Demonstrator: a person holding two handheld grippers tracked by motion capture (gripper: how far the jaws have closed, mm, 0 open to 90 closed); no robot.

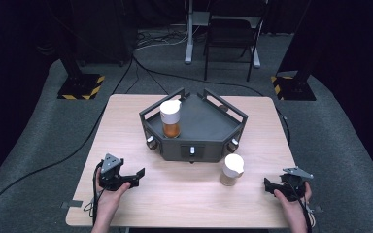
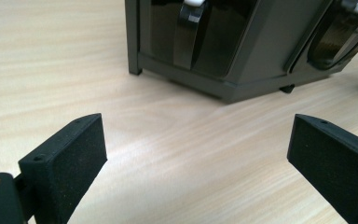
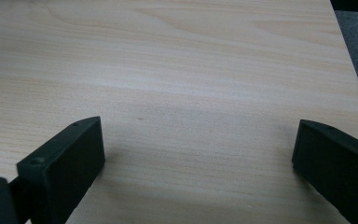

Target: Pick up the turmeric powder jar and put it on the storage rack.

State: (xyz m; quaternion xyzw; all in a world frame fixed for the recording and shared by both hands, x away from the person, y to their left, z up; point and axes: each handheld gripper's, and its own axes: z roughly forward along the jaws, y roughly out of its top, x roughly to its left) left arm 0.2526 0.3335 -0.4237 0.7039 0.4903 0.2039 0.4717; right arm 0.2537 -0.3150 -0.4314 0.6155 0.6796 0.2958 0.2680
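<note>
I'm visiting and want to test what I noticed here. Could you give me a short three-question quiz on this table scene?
1. True or false: the left gripper is holding a jar.
2. Where does the orange-filled jar stand: A) inside the dark tray, B) on the bare table, C) on the floor?
3. Which gripper is nearer the white-capped jar that stands on the table?

Key:
1. False; its jaws stand wide apart over bare wood.
2. A.
3. The right gripper.
</note>
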